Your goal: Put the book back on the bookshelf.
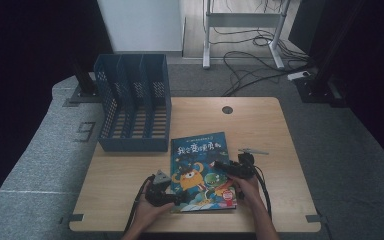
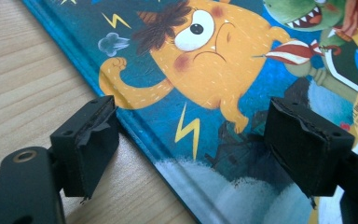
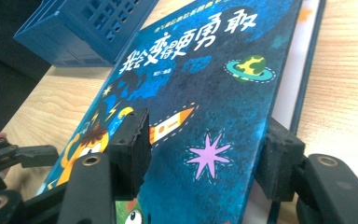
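On the table, the picture book's lifted cover edge lies between the right gripper's parted jaws.

You face a light wooden worktop with a round cable hole near its far edge, standing on a grey carpet that bears a pale mark shaped like a nine. Beyond it you see a white wall panel, the white legs of a desk and black cables strewn over the floor to a white power strip. Dark curtains close in on both sides, and the light is dim.
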`<state>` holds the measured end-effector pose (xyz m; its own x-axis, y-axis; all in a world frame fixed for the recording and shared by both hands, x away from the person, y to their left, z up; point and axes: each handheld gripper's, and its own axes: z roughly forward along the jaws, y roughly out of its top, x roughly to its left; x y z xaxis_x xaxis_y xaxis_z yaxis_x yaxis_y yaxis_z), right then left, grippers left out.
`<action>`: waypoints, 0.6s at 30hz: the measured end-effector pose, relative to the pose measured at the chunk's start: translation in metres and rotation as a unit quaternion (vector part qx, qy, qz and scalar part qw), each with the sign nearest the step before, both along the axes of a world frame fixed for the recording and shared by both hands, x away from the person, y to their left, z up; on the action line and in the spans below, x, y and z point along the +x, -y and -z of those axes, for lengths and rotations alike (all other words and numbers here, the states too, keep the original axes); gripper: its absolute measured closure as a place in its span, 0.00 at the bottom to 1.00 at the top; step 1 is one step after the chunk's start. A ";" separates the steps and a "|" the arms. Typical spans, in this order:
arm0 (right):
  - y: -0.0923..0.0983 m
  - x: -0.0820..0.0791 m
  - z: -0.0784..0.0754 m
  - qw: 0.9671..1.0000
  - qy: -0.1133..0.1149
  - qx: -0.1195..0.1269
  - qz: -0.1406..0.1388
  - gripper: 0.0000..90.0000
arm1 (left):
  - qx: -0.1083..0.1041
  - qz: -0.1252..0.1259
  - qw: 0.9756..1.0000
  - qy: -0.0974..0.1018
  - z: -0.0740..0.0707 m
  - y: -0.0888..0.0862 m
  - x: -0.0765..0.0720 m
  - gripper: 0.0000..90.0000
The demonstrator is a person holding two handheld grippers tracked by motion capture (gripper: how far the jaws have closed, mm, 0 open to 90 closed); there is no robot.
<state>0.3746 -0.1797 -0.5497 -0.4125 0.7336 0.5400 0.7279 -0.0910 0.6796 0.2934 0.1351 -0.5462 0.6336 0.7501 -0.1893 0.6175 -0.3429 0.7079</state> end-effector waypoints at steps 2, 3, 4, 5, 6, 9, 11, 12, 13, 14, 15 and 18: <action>0.001 0.001 0.002 1.000 -0.006 -0.011 0.002 0.53 | 0.002 -0.001 1.000 0.002 0.000 0.001 -0.001 0.20; 0.002 0.001 0.002 1.000 -0.010 -0.010 0.002 0.54 | 0.002 -0.001 1.000 0.001 0.000 0.001 -0.001 0.20; 0.003 0.000 0.002 1.000 -0.011 -0.007 0.002 0.56 | 0.001 -0.001 1.000 0.000 0.000 0.001 0.000 0.20; 0.004 0.000 0.002 1.000 -0.011 0.000 0.004 0.58 | 0.000 -0.001 1.000 -0.001 0.000 0.000 0.000 0.19; 0.006 -0.001 0.001 1.000 -0.013 0.006 0.005 0.60 | -0.002 -0.001 1.000 -0.001 0.000 0.000 0.000 0.19; 0.012 -0.006 -0.005 0.999 -0.022 0.024 0.002 0.66 | -0.009 -0.002 1.000 -0.008 -0.001 -0.001 0.000 0.19; 0.014 -0.008 -0.007 1.000 -0.021 0.022 0.000 0.67 | -0.011 0.000 1.000 -0.010 -0.001 -0.001 0.001 0.19; 0.017 -0.013 -0.010 1.000 -0.017 0.018 -0.002 0.68 | -0.013 0.002 1.000 -0.012 -0.001 -0.002 0.001 0.19; 0.017 -0.013 -0.010 1.000 -0.017 0.018 -0.002 0.68 | -0.014 0.003 1.000 -0.013 -0.001 -0.002 0.001 0.19; 0.018 -0.017 -0.012 1.000 -0.015 0.015 -0.002 0.69 | -0.013 0.005 1.000 -0.013 -0.001 -0.002 0.001 0.19; 0.023 -0.024 -0.013 1.000 -0.018 0.007 -0.001 0.69 | -0.012 0.005 1.000 -0.012 -0.001 -0.002 0.001 0.19; 0.027 -0.032 -0.012 1.000 -0.022 -0.022 0.003 0.70 | -0.001 0.005 1.000 -0.006 -0.001 0.001 0.000 0.19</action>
<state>0.3427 -0.2063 -0.5373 -0.3852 0.7591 0.5248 0.7569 -0.0654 0.6503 0.2931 0.1343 -0.5454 0.6391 0.7432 -0.1979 0.6218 -0.3478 0.7017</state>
